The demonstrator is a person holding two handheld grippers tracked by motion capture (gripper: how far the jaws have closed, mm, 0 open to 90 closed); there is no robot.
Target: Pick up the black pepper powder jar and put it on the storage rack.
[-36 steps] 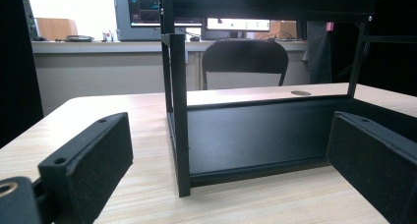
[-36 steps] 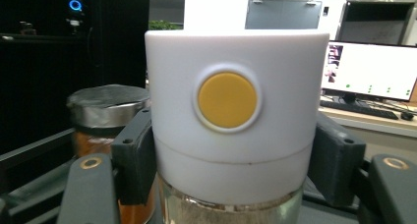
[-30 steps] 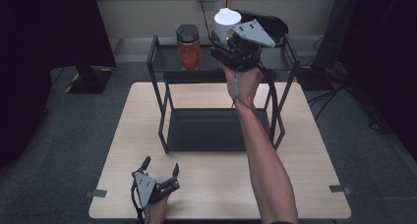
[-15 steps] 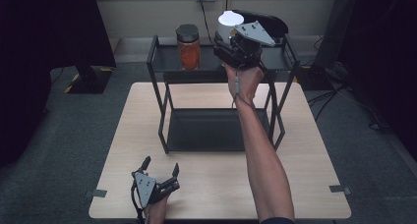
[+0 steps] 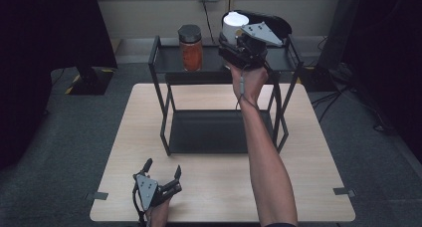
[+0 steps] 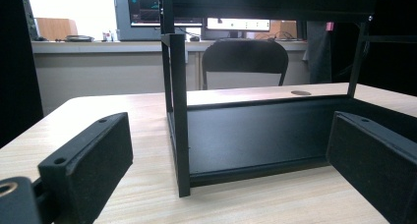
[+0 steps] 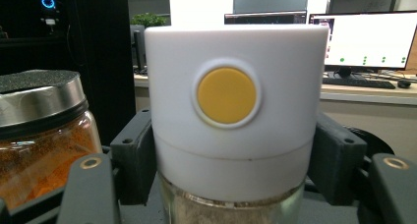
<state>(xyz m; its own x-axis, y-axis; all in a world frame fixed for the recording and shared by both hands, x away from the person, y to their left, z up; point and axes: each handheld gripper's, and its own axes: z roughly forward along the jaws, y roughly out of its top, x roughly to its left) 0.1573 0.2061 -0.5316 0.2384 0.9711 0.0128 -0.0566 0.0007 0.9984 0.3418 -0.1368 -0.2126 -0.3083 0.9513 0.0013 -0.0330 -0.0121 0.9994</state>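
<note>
A glass jar with a tall white cap [image 7: 236, 111] and a yellow round button [image 7: 226, 95] sits between the pads of my right gripper [image 7: 231, 165], which is shut on it. In the high view this jar [image 5: 234, 25] and the right gripper [image 5: 235, 40] are at the top shelf of a black metal rack [image 5: 166, 62]. I cannot tell whether the jar's base touches the shelf. A jar of orange powder with a dark lid [image 5: 191, 48] stands to its left on that shelf. My left gripper [image 5: 163, 167] rests open near the table's front edge.
The rack's lower tray [image 6: 255, 135] and a front post [image 6: 179, 111] stand just ahead of the left gripper [image 6: 231, 180]. A black chair [image 6: 244, 62] is behind the table. The wooden tabletop [image 5: 318, 152] has free room right of the rack.
The right gripper with the white-capped jar has sunk a little toward the top shelf. The left gripper has stayed where it was.
</note>
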